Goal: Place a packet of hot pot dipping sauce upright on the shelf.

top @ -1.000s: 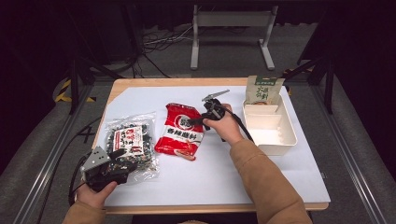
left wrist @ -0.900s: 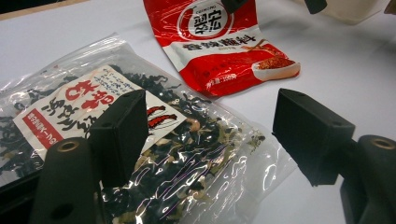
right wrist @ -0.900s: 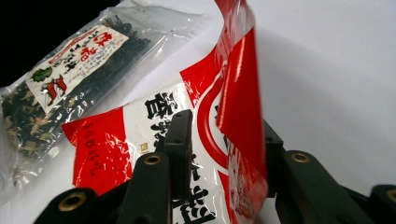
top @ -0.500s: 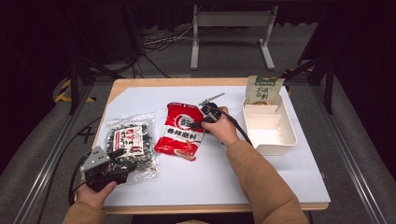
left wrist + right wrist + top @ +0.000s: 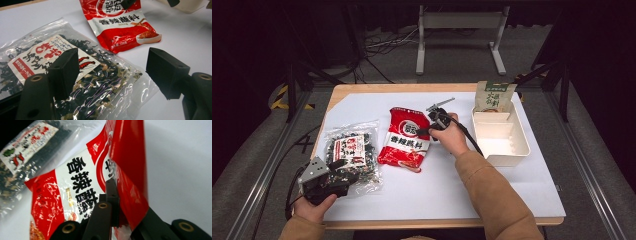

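The right gripper (image 5: 426, 131) has just been closing its jaws, and they now pinch the upper right edge of the red seasoning packet (image 5: 406, 138), which lies mid-table on the white sheet (image 5: 422, 195); the left gripper (image 5: 337, 167) stands wide over the clear bag of dried seaweed (image 5: 349, 152), holding nothing; a white tray (image 5: 501, 136) sits to the right.

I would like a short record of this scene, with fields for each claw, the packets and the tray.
right claw: shut on the edge of the red seasoning packet; its jaws have just been closing
left claw: open, above the clear packet of dark dried food, not gripping it
white tray: at the right of the table, nothing lying inside
green packet: leaning at the tray's far end
surface: white sheet on a wooden table
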The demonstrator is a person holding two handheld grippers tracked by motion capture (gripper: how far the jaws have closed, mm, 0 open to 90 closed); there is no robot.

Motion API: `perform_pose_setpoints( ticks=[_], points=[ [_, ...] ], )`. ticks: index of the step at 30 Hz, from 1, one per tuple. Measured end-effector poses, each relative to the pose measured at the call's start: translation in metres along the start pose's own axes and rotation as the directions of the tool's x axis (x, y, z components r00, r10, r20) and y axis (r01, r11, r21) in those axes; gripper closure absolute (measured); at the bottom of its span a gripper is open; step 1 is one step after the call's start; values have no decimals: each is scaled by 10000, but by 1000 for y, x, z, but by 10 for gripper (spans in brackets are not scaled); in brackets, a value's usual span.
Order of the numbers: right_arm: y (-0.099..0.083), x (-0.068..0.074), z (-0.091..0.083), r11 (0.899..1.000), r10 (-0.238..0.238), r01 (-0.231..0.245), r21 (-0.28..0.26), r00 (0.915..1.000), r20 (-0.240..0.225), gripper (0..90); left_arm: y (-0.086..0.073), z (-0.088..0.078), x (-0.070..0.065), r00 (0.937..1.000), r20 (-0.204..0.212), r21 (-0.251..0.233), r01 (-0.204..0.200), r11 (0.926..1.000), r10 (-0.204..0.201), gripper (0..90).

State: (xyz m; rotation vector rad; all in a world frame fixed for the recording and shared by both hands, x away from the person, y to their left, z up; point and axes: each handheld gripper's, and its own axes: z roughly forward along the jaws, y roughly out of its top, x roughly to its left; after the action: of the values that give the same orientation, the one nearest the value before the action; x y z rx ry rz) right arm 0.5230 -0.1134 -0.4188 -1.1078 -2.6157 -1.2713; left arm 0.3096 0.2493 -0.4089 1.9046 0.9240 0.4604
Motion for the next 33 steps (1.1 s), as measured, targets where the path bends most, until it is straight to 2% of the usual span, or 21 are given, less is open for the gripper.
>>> perform_pose_setpoints(
  ticks=[10, 20, 24, 28, 29, 31, 33],
  points=[
    [9, 19, -26, 9955, -600, 584, -749, 9980, -185, 900, 1, 3, -3, 9998, 33, 57, -194, 9998, 194, 265],
    [16, 41, -46, 9837, -1265, 1204, -1337, 9912, -382, 900, 1, 4, -2, 9997, 30, 27, -248, 9997, 247, 253],
    [19, 53, -52, 9758, -1718, 1630, -1455, 9838, -502, 900, 1, 3, -2, 9999, 53, 14, -162, 9999, 162, 253],
    [22, 68, -61, 9600, -2399, 2291, -1613, 9695, -508, 900, 1, 3, -2, 9999, 56, 34, -158, 9999, 157, 254],
    [22, 68, -61, 9600, -2399, 2291, -1613, 9695, -508, 900, 1, 3, -2, 9999, 64, 35, -155, 9999, 155, 254],
    [24, 75, -66, 9486, -2792, 2686, -1674, 9593, -431, 900, 1, 3, -2, 9999, 69, 35, -155, 9999, 155, 256],
    [25, 80, -69, 9410, -3019, 2921, -1707, 9527, -342, 900, 1, 3, -2, 9998, 61, 20, -165, 9999, 165, 258]
  ],
)
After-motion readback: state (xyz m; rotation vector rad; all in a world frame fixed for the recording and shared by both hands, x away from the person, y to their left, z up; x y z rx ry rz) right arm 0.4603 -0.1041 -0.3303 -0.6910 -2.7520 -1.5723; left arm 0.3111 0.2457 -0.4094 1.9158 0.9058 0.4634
